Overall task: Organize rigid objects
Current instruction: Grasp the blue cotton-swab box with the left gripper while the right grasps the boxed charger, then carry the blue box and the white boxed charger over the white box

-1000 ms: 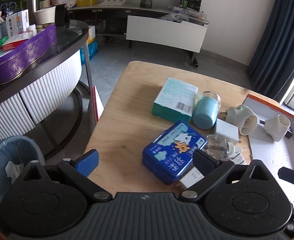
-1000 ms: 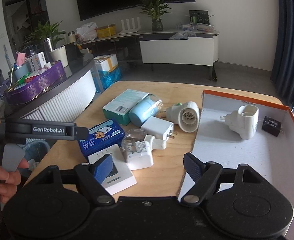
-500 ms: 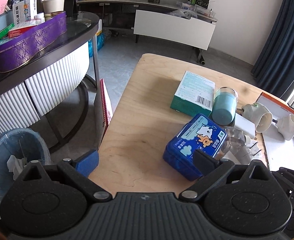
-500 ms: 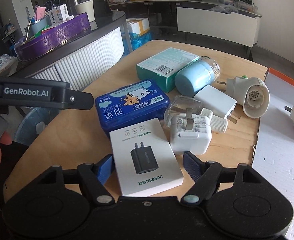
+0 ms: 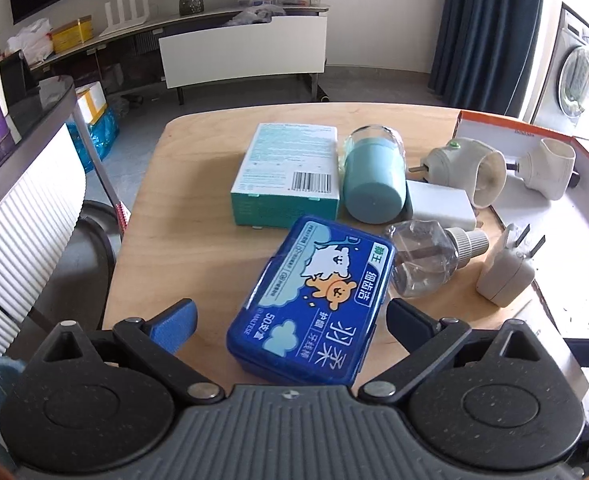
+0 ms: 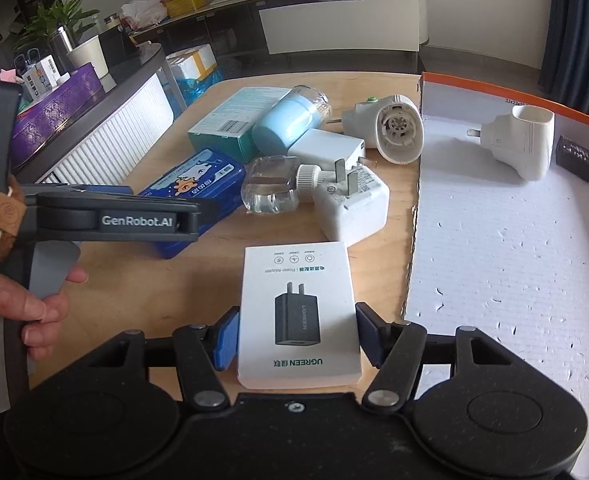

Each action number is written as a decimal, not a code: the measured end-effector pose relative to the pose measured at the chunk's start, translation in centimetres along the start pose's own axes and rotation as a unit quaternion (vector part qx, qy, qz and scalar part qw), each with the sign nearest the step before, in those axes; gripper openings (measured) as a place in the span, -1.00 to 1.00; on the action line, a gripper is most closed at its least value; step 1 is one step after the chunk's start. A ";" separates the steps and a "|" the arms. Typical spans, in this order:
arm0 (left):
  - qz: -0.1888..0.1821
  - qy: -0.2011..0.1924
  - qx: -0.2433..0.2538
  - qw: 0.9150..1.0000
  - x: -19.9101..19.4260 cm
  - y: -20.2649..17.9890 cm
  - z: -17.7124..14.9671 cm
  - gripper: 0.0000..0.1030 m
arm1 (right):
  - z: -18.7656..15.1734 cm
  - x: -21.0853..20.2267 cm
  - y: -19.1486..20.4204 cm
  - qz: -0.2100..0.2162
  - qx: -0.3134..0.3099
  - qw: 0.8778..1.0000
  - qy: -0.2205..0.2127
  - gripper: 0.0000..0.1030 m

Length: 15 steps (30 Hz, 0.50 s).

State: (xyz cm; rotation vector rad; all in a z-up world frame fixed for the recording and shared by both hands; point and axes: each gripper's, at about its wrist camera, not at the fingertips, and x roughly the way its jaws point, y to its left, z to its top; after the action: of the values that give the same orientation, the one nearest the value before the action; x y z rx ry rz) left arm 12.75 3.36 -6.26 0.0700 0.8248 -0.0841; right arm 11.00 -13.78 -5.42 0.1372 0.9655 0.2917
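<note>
Soft daylight fills both views, coming from the right side past the dark curtain (image 5: 490, 28). The white tray floor (image 6: 514, 240) looks washed out, almost glaring. Shadows on the wooden table (image 5: 198, 216) are faint and soft-edged. Both pictures are sharp, with no motion blur. Fisheye bending curves the walls and the cabinet (image 5: 242, 52) near the edges, and the corners darken.
</note>
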 end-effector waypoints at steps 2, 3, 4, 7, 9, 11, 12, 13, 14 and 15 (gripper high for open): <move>-0.002 0.000 0.006 1.000 0.4 -0.1 -0.2 0.75 | 0.2 0.3 0.1 -0.002 -0.004 1.000 -0.002 0.51; -0.003 -0.006 0.005 1.000 0.4 -0.1 -0.3 0.68 | 0.2 0.4 0.2 -0.007 -0.006 1.000 -0.005 0.52; -0.009 -0.015 0.006 1.000 0.2 -0.2 -0.4 0.46 | 0.3 0.5 0.3 -0.010 -0.008 1.000 -0.007 0.54; -0.014 -0.015 -0.005 1.000 -0.5 -0.2 -0.6 0.20 | 0.4 0.9 0.8 -0.022 -0.027 0.999 -0.015 0.40; -0.023 -0.015 -0.023 0.999 -1.0 0.1 -0.8 0.20 | 0.2 0.9 1.0 -0.019 -0.032 0.999 -0.020 0.39; -0.013 -0.013 -0.030 0.999 -1.4 -0.1 -1.0 0.20 | 0.0 0.5 1.0 -0.012 -0.026 0.999 -0.028 0.38; -0.012 -0.014 -0.034 0.999 -1.8 -0.1 -1.2 0.20 | -0.1 0.2 1.0 -0.012 -0.025 0.999 -0.033 0.38; -0.014 -0.016 -0.041 0.999 -2.3 -0.1 -1.3 0.20 | 0.0 -0.2 1.0 -0.012 -0.026 0.999 -0.038 0.37; -0.014 -0.017 -0.053 0.998 -2.8 -0.1 -1.3 0.20 | 0.0 -0.6 1.0 -0.013 -0.026 0.999 -0.043 0.37; -0.014 -0.021 -0.064 0.998 -3.4 -0.1 -1.4 0.20 | 0.1 -0.9 0.9 -0.013 -0.024 0.999 -0.047 0.37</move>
State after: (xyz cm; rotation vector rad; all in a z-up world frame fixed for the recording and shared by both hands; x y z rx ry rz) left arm 9.46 3.56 -4.72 -0.0641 0.7873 -0.0584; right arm 10.47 -13.20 -4.44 0.0938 0.8654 0.2822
